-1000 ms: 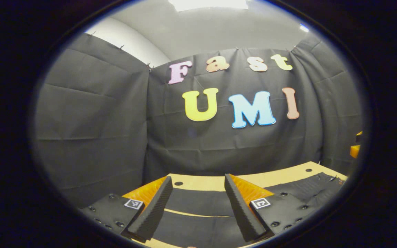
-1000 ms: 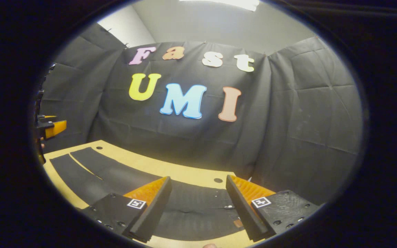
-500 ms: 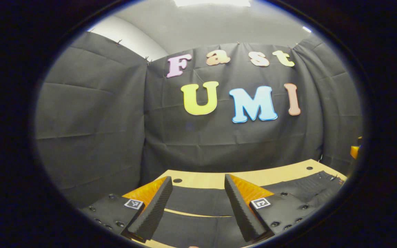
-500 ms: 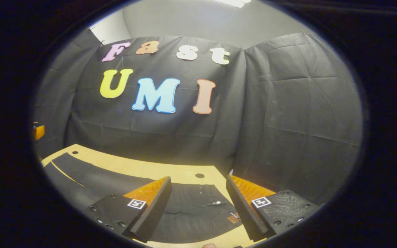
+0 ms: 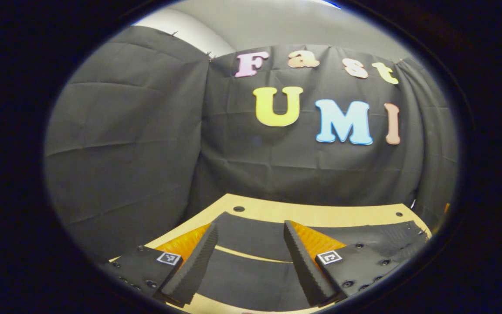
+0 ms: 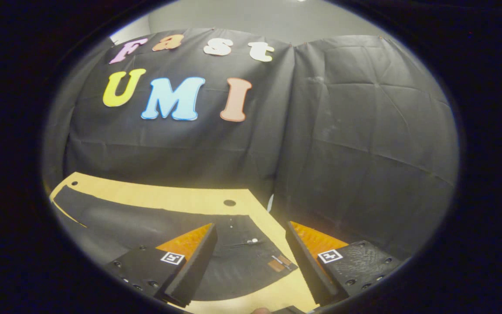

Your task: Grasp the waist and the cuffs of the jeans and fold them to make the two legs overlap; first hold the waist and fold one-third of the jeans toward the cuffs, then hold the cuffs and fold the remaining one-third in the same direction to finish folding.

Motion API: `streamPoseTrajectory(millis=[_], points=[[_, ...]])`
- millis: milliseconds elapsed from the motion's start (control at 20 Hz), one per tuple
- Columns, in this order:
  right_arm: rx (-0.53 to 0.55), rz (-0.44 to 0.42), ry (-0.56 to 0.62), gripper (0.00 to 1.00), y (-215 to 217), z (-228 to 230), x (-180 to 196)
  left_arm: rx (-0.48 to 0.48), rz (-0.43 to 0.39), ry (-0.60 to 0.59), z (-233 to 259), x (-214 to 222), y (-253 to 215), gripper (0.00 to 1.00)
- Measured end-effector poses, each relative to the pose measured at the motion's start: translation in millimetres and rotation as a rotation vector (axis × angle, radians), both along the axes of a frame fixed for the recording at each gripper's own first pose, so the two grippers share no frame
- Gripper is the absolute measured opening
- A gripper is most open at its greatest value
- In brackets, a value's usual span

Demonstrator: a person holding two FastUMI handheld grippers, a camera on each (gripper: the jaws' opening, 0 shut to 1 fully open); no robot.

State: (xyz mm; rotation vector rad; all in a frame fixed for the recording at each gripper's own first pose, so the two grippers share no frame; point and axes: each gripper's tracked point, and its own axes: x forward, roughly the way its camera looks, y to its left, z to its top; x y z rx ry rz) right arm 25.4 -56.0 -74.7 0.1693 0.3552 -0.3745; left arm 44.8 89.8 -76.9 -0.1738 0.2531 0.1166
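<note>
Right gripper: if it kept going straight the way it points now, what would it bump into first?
Probably the jeans: the right gripper is open, with their waist end between its fingers on the table. Its height above them is unclear.

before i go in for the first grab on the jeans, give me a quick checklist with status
1. Left tool open: ok, fingers spread, nothing between them.
2. Right tool open: ok, nothing gripped.
3. Jeans flat on the table: ok, legs still apart, a strip of table showing between them.
4. Waist under the right tool: ok, button and label ahead of its fingers.
5. Cuffs within the left tool's reach: cannot tell, leg ends not clearly seen.
6. Tools touching cloth: cannot tell.
</note>
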Motion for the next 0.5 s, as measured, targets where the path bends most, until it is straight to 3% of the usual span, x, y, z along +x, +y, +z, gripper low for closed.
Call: streamPoseTrajectory(millis=[150,500], points=[[0.118,-0.008,0.064,0.95,-3,-26,5,-0.126,0.059,0.101,-36,-9,26,0.97],[0.323,-0.003,0.205,0.95,10,-77,1,-0.566,0.27,0.412,-147,-35,82,1.0]])
